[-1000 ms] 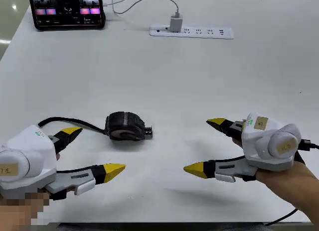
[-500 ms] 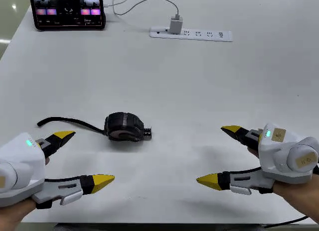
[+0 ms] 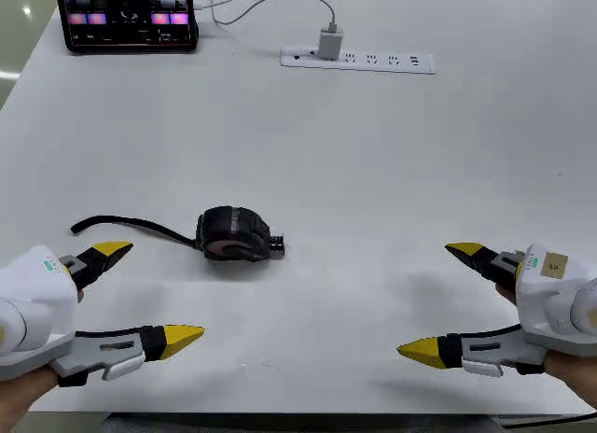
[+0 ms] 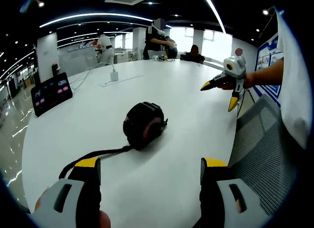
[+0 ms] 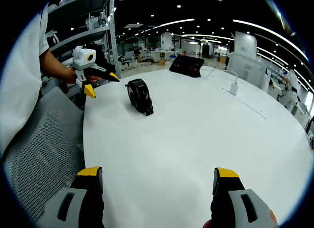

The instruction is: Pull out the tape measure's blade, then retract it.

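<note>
Tape measure [image 3: 233, 235], where's it sitting? my spotter asks.

Me: Resting on the white table [image 3: 373, 172], ahead of me and a bit left of centre, with its black strap [image 3: 121, 225] trailing off to the left. It's nearer my left gripper [image 3: 157, 292], but apart from both.

Spotter: And the grippers?

Me: Left one's jaws are spread wide, nothing in them. My right gripper [image 3: 434, 300] is the same, wide apart and empty, well off to the right of the case.

Spotter: So how far along are we?

Me: Blade's fully inside the case, just the end hook [image 3: 277, 246] poking out on the right. I'd say either nothing's begun or the whole pull-and-retract is finished, and I can't tell which. If it's still to do, I need one gripper on the case and the other on that hook.

Spotter: Surroundings?

Me: Smooth white tabletop. A tablet [image 3: 126, 18] glows at the far-left edge, and there's a power strip [image 3: 359, 60] with a charger [image 3: 328, 43] plugged in. A grey mesh chair [image 4: 260, 139] is beside me, and there are people [image 4: 157, 39] at the far end of a big, brightly lit office.
</note>
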Demonstrator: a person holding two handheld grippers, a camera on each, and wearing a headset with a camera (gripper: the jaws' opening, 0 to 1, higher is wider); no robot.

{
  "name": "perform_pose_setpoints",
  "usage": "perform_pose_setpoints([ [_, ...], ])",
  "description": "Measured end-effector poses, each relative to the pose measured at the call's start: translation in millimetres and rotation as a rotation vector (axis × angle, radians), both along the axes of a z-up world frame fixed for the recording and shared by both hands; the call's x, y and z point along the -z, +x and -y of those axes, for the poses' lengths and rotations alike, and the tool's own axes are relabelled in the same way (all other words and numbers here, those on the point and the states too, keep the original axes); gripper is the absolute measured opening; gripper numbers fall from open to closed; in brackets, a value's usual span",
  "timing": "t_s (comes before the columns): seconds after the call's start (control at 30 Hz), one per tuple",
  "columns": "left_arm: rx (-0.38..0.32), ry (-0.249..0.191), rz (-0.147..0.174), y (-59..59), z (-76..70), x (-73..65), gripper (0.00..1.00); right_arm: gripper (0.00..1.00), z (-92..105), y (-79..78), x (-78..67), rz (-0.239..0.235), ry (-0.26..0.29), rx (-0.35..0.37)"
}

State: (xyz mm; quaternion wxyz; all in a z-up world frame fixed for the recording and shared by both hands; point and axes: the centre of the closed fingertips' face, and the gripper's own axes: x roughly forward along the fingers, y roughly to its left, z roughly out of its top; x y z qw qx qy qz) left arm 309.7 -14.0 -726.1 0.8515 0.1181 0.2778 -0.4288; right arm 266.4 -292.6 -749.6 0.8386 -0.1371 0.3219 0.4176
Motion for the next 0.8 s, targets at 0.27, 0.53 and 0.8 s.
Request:
perform_pose_setpoints([
  [0.27, 0.018, 0.015, 0.003, -1.3, -1.1, 2.4, 0.80, 0.93, 10.0, -7.7, 6.5, -0.012, -0.027, -0.011],
  [0.53, 0.018, 0.022, -0.008, -0.1, -4.3, 5.9, 0.80, 0.96, 13.2, -8.9, 5.1, -0.022, -0.019, -0.002],
  [0.8, 0.028, 0.031, -0.010, 0.7, -5.4, 6.5, 0.80, 0.96, 13.6, -8.0, 4.3, -0.020, -0.021, 0.003],
])
